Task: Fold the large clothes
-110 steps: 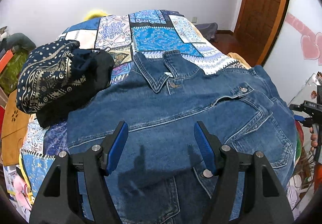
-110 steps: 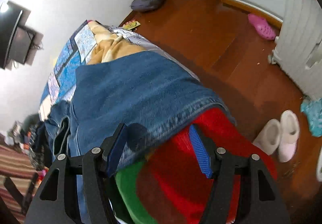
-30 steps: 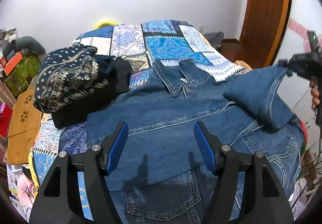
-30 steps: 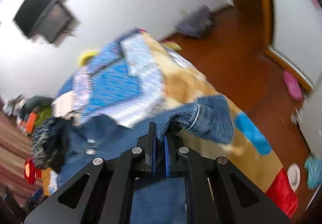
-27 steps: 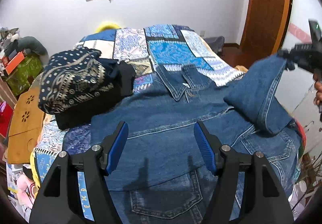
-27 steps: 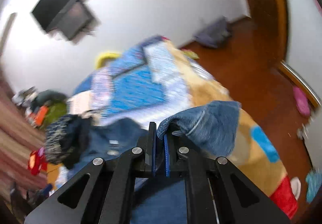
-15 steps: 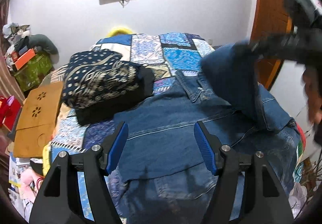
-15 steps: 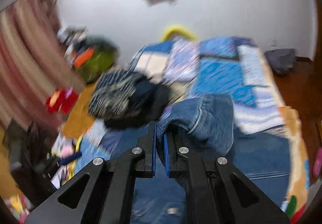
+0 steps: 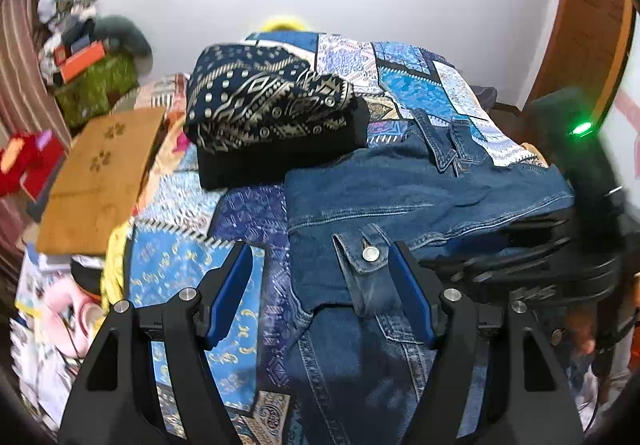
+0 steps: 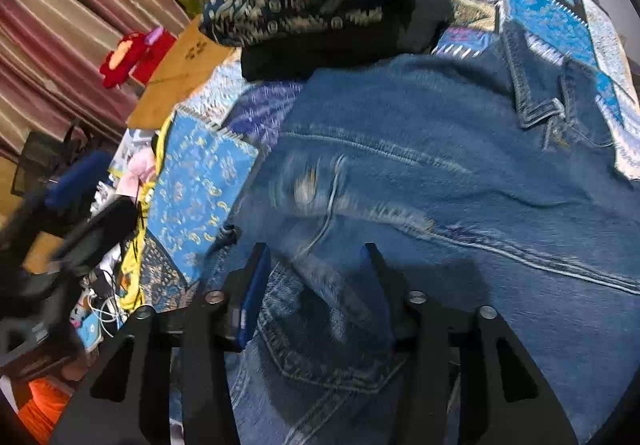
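A blue denim jacket [image 9: 420, 185] lies on the patchwork bedspread [image 9: 180, 257], collar toward the far end. One sleeve is folded across its body, and the buttoned cuff [image 9: 370, 265] lies between my left gripper's fingers. My left gripper [image 9: 322, 287] is open and hovers over the jacket's near left edge. My right gripper [image 10: 314, 277] is open just above the folded sleeve on the jacket [image 10: 440, 173]; it also shows blurred at the right of the left wrist view [image 9: 560, 253].
A stack of folded dark clothes, patterned navy on black [image 9: 264, 117], sits on the bed behind the jacket's left side. A brown board [image 9: 96, 173] lies off the bed's left edge. Clutter lies on the floor at left [image 10: 100, 245].
My right gripper carried the sleeve across the jacket to the left, laid it down and opened. My left gripper shifted left along the bed, still open.
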Action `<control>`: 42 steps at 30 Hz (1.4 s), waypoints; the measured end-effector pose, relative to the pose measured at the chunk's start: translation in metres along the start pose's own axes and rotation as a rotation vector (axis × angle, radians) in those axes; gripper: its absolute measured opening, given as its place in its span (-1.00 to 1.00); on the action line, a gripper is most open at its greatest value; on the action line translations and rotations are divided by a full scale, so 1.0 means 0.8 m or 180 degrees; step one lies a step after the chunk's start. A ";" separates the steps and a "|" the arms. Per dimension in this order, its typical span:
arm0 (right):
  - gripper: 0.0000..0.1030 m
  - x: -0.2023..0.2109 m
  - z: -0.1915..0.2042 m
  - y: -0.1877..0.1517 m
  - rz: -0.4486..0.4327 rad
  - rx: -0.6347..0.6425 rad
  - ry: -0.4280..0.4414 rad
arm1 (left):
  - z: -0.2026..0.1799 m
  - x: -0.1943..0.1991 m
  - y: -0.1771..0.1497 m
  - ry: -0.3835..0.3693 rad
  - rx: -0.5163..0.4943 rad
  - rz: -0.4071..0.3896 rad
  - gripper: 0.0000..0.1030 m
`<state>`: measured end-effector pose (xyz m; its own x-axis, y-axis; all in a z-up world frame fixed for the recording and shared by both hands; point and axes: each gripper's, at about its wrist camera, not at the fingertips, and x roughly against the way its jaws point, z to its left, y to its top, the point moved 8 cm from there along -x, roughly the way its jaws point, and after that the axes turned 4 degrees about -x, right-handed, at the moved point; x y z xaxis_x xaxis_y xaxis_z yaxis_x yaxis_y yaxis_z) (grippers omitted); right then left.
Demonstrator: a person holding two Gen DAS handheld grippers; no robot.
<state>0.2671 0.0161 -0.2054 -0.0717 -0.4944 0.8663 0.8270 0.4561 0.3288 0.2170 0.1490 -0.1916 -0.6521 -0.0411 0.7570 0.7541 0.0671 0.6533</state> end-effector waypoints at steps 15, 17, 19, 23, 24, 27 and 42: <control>0.36 0.245 -0.132 0.002 -0.1562 -0.0004 -0.1207 | -0.042 -0.110 -0.049 -0.0948 0.0541 0.0917 0.29; 0.38 0.264 -0.162 -0.015 -0.1625 -0.0046 -0.1460 | -0.047 -0.126 -0.055 -0.1032 0.0621 0.1031 0.04; 0.39 0.274 -0.196 -0.036 -0.1591 -0.0144 -0.1686 | -0.052 -0.140 -0.062 -0.1121 0.0722 0.1113 -0.14; 0.39 0.264 -0.246 -0.077 -0.1383 -0.0401 -0.1878 | -0.060 -0.135 -0.048 -0.1075 0.0680 0.0996 -0.63; 0.39 0.261 -0.259 -0.085 -0.1325 -0.0468 -0.1900 | -0.063 -0.129 -0.037 -0.1009 0.0604 0.0914 -0.82; 0.39 0.250 -0.287 -0.101 -0.1211 -0.0673 -0.1908 | -0.067 -0.104 0.002 -0.0901 0.0436 0.0618 -0.84; 0.39 0.165 -0.296 -0.125 -0.0855 -0.0889 -0.1495 | -0.016 -0.111 0.031 -0.0180 -0.0042 0.0412 -0.80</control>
<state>0.3067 -0.2699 -0.2134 -0.4840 -0.1570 0.8609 0.8563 0.1177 0.5029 0.2941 0.1416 -0.2424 -0.5524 0.0234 0.8333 0.8329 0.0552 0.5506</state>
